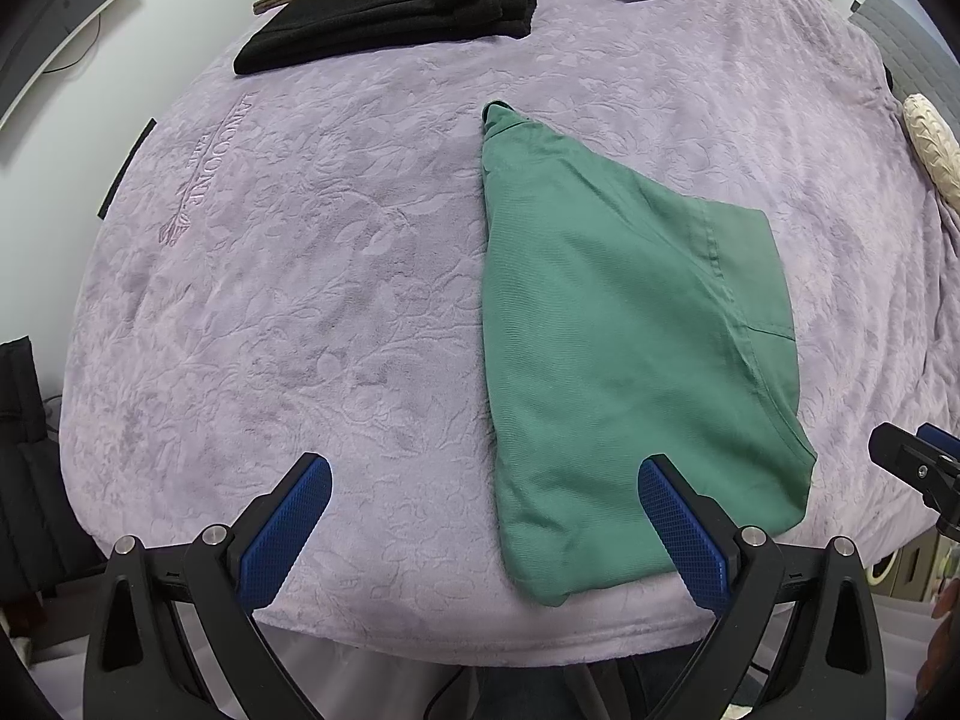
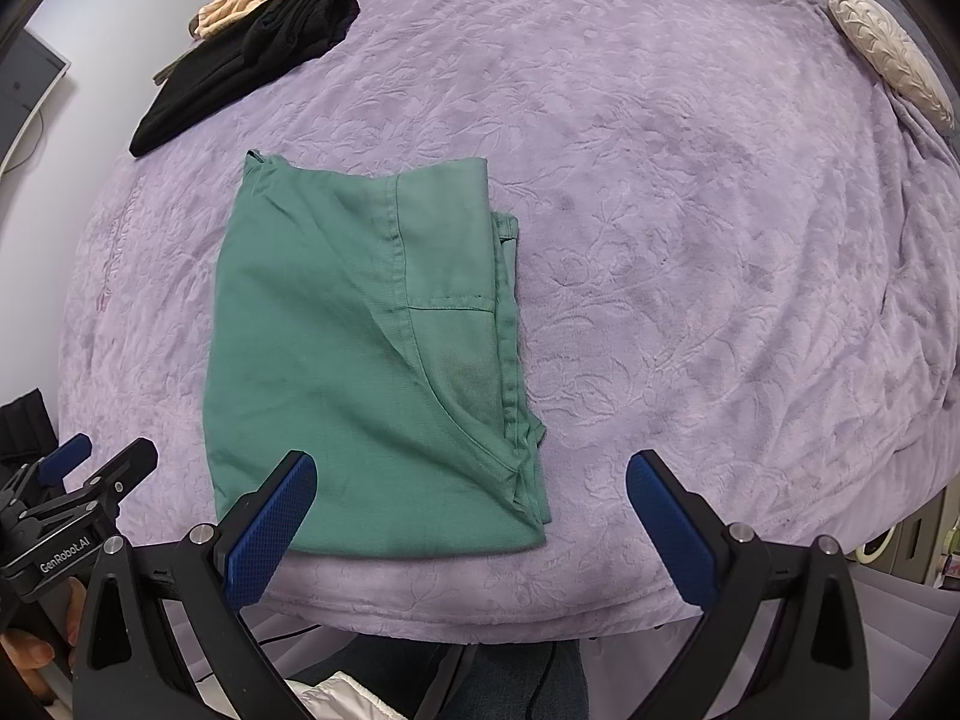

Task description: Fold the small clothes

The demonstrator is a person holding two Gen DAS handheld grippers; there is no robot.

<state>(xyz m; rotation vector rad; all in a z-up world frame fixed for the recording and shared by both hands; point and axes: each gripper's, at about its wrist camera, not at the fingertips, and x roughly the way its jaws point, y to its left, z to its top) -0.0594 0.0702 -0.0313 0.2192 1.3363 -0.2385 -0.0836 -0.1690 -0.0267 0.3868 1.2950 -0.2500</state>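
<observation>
Green garment [image 2: 360, 354]: matt woven cloth w/ stitched seams. Purple blanket [image 2: 690, 240]: plush, embossed floral texture. Far black clothes [image 1: 390, 12]: matt knit. Gripper pads [image 1: 288, 534]: blue, dimpled rubber-like; frames matt black plastic.

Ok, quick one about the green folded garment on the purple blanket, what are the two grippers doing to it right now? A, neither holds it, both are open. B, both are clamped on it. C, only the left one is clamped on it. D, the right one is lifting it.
A: the green folded garment lies flat on the purple blanket, and the left gripper and right gripper both show jaws spread wide with nothing between them.
</observation>
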